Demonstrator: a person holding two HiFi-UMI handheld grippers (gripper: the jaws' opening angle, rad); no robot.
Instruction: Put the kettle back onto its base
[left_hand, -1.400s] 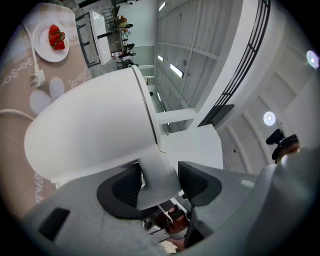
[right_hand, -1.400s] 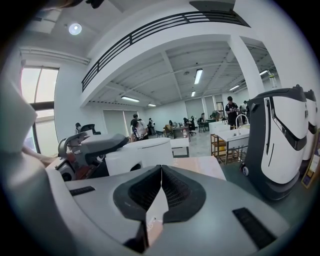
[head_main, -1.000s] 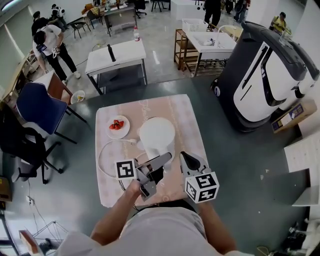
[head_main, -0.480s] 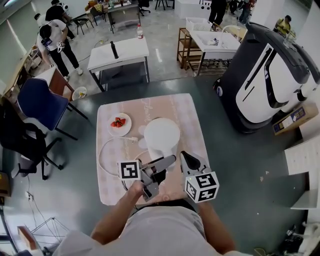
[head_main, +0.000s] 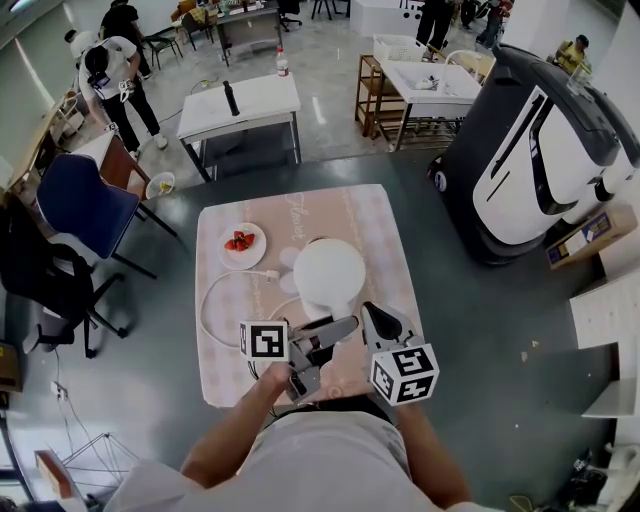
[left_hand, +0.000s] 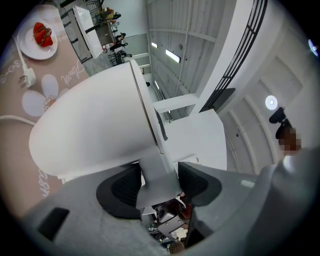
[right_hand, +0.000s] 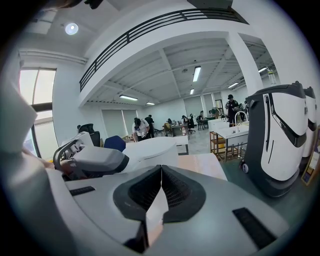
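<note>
A white kettle (head_main: 328, 272) is over the middle of the pink-clothed table (head_main: 375, 225). My left gripper (head_main: 335, 331) is shut on its handle (left_hand: 157, 172) from the near side. In the left gripper view the kettle body (left_hand: 95, 125) fills the frame, lying tilted, and both dark pads (left_hand: 122, 187) press the handle. My right gripper (head_main: 372, 314) hovers just right of the kettle, shut with nothing in it; its pads (right_hand: 172, 192) meet. The kettle's base is hidden from me. A white cable (head_main: 207, 305) with its plug (head_main: 270, 274) lies loose on the cloth, left of the kettle.
A plate of strawberries (head_main: 239, 246) sits at the table's far left. A large black-and-white machine (head_main: 530, 160) stands to the right, a blue chair (head_main: 75, 210) to the left. White tables (head_main: 250, 105) and several people are beyond.
The kettle has shifted slightly to the right in my left gripper, uncovering a pale patch of cloth on its left. The right gripper has kept its place beside it.
</note>
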